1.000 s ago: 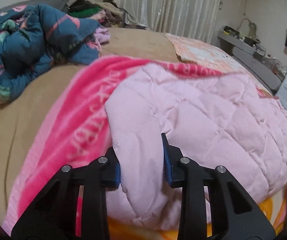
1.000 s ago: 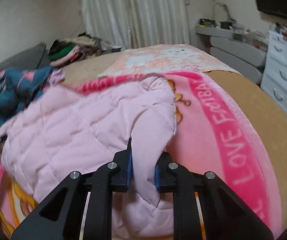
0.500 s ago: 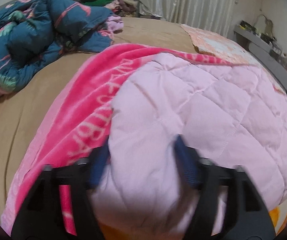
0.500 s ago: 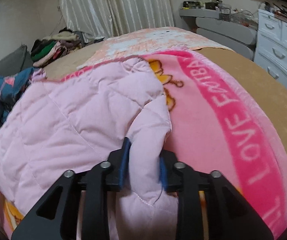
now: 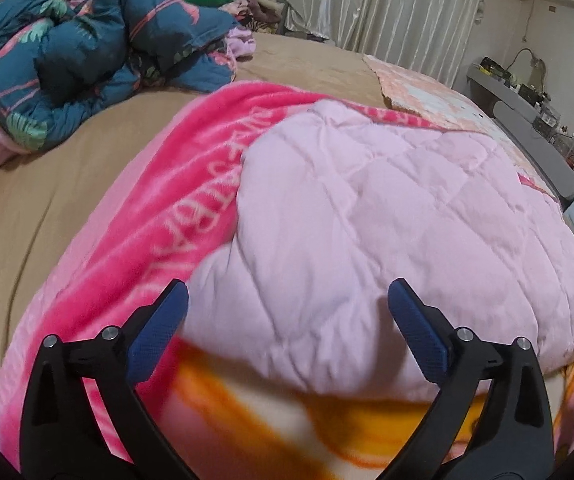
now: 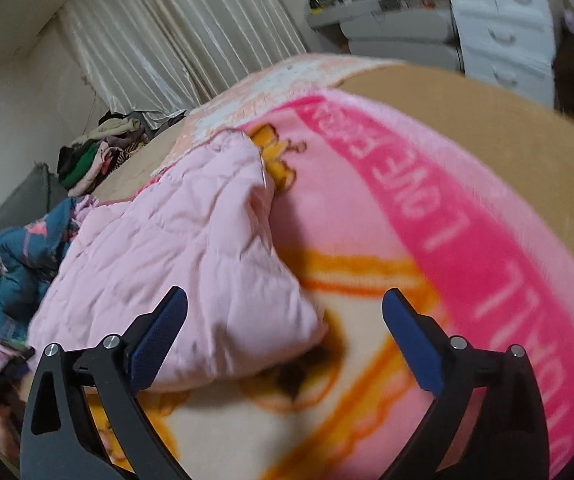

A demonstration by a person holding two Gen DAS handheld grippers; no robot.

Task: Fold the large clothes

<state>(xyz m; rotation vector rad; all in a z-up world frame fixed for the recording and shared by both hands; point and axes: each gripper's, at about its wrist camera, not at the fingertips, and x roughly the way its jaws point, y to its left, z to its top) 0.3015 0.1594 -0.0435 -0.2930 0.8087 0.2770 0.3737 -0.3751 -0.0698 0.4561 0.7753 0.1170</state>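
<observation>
Centrally, a pale pink quilted garment (image 5: 387,216) lies folded on a bright pink lettered blanket (image 5: 159,232) spread over the tan bed (image 5: 47,184). Left gripper (image 5: 287,320) and right gripper (image 6: 285,324) hover at the garment's near edge, jaws spread wide, holding nothing. A dark floral quilt (image 5: 87,40) sits bunched toward the bed's far left corner.

- Pale pleated curtains (image 5: 387,4) cover the far wall.
- A white chest of drawers (image 6: 503,28) stands beside the bed (image 5: 67,184), which wears a tan sheet.
- A cluttered grey shelf (image 5: 527,112) runs along the side wall.
</observation>
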